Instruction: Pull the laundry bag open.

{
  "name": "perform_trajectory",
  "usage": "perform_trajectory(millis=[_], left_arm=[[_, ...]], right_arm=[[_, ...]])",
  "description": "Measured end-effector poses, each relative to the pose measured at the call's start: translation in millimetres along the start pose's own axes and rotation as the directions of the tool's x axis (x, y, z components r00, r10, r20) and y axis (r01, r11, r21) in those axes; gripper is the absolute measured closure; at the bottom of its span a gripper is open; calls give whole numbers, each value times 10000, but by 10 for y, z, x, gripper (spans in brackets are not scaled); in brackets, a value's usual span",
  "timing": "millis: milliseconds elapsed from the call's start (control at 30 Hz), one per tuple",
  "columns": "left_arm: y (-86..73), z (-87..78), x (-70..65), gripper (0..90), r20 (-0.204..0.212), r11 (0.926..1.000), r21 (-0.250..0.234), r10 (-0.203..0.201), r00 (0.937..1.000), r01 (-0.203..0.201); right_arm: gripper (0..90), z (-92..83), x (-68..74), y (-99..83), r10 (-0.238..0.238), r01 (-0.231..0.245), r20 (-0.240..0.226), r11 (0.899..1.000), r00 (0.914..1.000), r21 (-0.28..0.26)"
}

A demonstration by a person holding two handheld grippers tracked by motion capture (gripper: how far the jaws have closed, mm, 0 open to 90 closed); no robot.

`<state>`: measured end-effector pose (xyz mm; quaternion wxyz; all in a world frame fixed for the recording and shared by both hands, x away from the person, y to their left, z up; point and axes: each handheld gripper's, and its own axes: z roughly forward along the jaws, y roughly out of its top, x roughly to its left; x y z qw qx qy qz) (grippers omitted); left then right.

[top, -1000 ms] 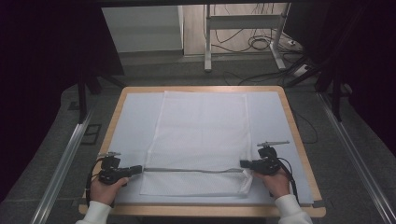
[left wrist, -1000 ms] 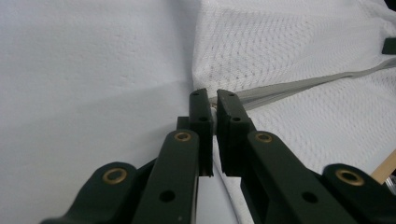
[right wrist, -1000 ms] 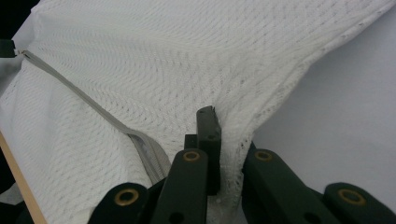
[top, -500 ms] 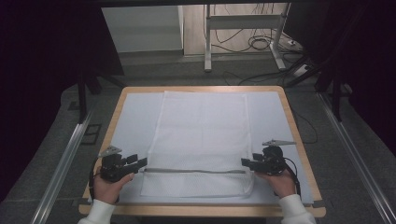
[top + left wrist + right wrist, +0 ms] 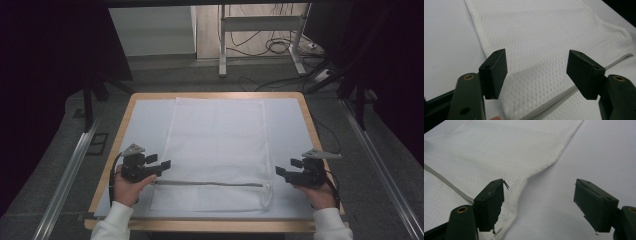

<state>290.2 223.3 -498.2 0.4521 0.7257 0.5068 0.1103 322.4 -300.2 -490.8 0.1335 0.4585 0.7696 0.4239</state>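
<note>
Counter (image 5: 125, 131) carries the white mesh bag (image 5: 217, 145); left hand-held gripper (image 5: 165, 164) and right hand-held gripper (image 5: 279, 171), jaws just opened, stand empty. We risk snagging mesh.

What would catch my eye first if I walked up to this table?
Probably the white mesh cloth spread flat in the middle of the table, with a grey strip running across it near the front edge. Next, the two black grippers at that strip's ends: the left gripper and the right gripper, both with jaws apart and nothing between them, having just opened.
</note>
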Motion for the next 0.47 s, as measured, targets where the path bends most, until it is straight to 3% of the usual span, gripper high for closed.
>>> perform_trajectory(millis=[467], left_arm=[[-37, -39, 36, 268, 124, 9999, -85, 93, 9999, -92]], right_arm=[[227, -37, 2, -24, -342, 344, 91, 9990, 9994, -284]])
